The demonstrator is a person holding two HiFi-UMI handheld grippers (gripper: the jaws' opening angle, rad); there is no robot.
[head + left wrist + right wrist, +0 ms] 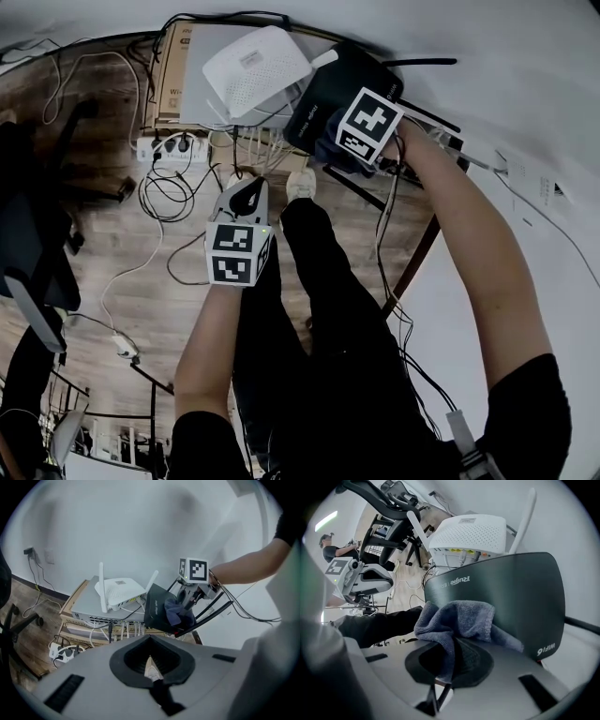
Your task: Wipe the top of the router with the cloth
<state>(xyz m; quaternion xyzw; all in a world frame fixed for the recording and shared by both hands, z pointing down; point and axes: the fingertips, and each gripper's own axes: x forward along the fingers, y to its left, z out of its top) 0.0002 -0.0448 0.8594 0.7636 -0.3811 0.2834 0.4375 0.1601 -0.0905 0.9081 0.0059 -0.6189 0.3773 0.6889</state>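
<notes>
Grey-blue cloth [457, 620] bunches right in front of the right gripper [442, 686], whose jaws are pinched tight on a hanging fold of it. The rest of the cloth presses against the glossy top face of the black router [511, 588], near its lower edge. That router sits tilted just beside a white router [468, 531]. Well apart from both, the left gripper [151, 665] has its jaws together with nothing between them.
</notes>
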